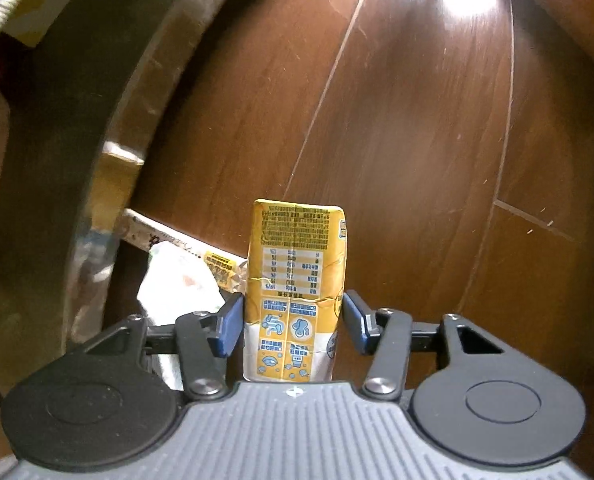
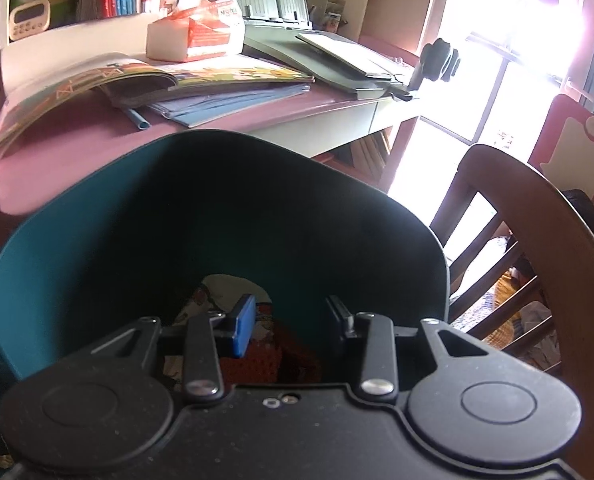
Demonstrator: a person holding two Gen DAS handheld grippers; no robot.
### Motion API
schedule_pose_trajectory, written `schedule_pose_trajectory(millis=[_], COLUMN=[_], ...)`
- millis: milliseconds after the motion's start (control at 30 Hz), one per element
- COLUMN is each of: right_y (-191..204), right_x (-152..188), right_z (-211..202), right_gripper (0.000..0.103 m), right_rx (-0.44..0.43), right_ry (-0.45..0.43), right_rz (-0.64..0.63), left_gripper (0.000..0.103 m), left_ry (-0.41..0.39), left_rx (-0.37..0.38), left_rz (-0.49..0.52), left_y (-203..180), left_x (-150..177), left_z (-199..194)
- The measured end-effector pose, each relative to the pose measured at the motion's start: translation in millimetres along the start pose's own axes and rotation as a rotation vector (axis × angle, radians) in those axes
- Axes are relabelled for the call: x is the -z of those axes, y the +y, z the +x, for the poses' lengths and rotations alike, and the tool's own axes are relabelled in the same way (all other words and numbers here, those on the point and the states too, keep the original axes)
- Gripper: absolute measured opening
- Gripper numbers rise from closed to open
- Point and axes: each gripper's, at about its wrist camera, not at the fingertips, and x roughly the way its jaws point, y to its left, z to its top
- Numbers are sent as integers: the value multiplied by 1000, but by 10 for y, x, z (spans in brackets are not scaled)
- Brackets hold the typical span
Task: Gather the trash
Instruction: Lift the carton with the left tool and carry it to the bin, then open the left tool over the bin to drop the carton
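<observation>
Carton, crumpled yellow drink box (image 1: pixel 295 292), lies on the dark wood plank floor (image 1: pixel 397 120) between the left gripper (image 1: pixel 293 320) fingers, blue pads clamped on its dented sides, likely gripped for lifting. Right gripper (image 2: pixel 293 324) holds a teal plastic bin (image 2: pixel 217 208), fingers clamped on its near rim, probably keeping it tilted open to receive trash. Left view alone shows more litter: a white crumpled wrapper (image 1: pixel 177 280) beside the carton. Right view alone shows a pink counter (image 2: pixel 57 160) with books, and a wooden chair (image 2: pixel 537 220).
</observation>
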Motion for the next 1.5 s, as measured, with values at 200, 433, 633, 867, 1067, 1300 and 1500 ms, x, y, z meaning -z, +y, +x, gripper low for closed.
schedule_pose_trajectory(millis=[200, 433, 633, 867, 1067, 1300, 1500], right_y=[-131, -330, -453, -601, -863, -1134, -1218], right_x=[7, 33, 95, 224, 257, 398, 424], right_z=[-163, -301, -390, -506, -647, -1071, -1120], right_gripper=[37, 37, 38, 38, 39, 48, 48], right_rx=[-113, -291, -456, -591, -624, -691, -696], right_ry=[-45, -91, -82, -85, -155, -249, -251], right_rz=[21, 9, -30, -91, -100, -176, -174], left_gripper=[51, 52, 52, 52, 52, 52, 52], left_ry=[-118, -356, -570, -823, -1007, -1039, -976], left_rx=[30, 35, 6, 1, 55, 81, 100], left_rz=[-132, -278, -317, -337, -331, -287, -270], left_y=[126, 214, 144, -143, -564, -1018, -1312], left_x=[-82, -278, -646, -1334, -2107, -3068, -3659], left_z=[-989, -2772, -4372, -6100, -7274, -7757, -7504])
